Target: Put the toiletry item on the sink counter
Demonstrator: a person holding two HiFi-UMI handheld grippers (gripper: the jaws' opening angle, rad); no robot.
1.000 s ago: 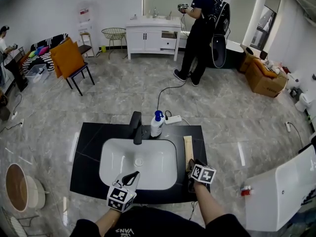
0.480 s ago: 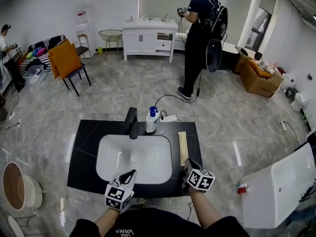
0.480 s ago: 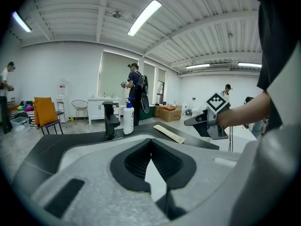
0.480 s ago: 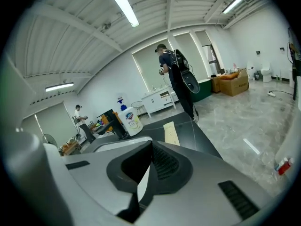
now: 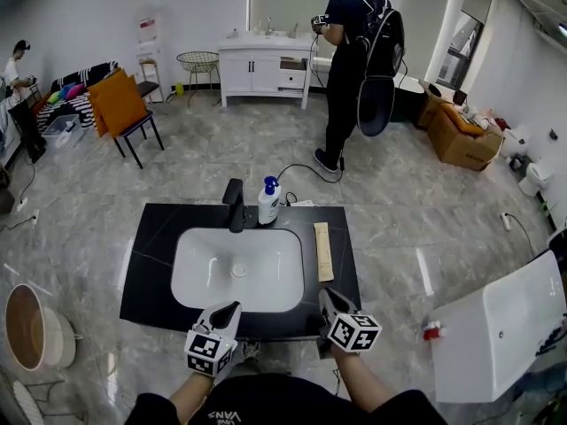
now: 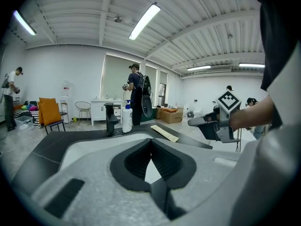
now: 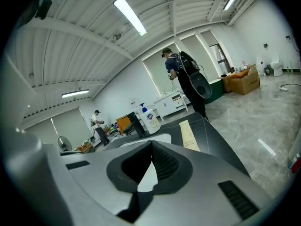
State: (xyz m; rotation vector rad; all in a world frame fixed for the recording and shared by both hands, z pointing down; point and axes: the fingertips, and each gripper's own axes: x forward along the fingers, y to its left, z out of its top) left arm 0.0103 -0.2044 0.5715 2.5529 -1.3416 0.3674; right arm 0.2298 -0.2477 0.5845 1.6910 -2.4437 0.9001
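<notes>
The toiletry item (image 5: 323,251), a long flat beige pack, lies flat on the black sink counter (image 5: 151,273) to the right of the white basin (image 5: 237,268). It also shows in the left gripper view (image 6: 164,133) and the right gripper view (image 7: 189,135). My right gripper (image 5: 324,295) (image 7: 151,145) is just short of the pack's near end, at the counter's front edge, shut and holding nothing. My left gripper (image 5: 229,311) (image 6: 150,142) hangs at the basin's front rim, also shut with nothing in it.
A black faucet (image 5: 235,206) and a white soap bottle (image 5: 268,202) with a blue pump stand behind the basin. A cable and power strip (image 5: 301,204) lie on the floor beyond. A person with a backpack (image 5: 354,51) stands far back. A white tub (image 5: 496,335) sits to the right.
My right gripper has drawn back from the pack's near end toward the counter's front edge. The pack stays lying on the counter. The person at the back has stepped left.
</notes>
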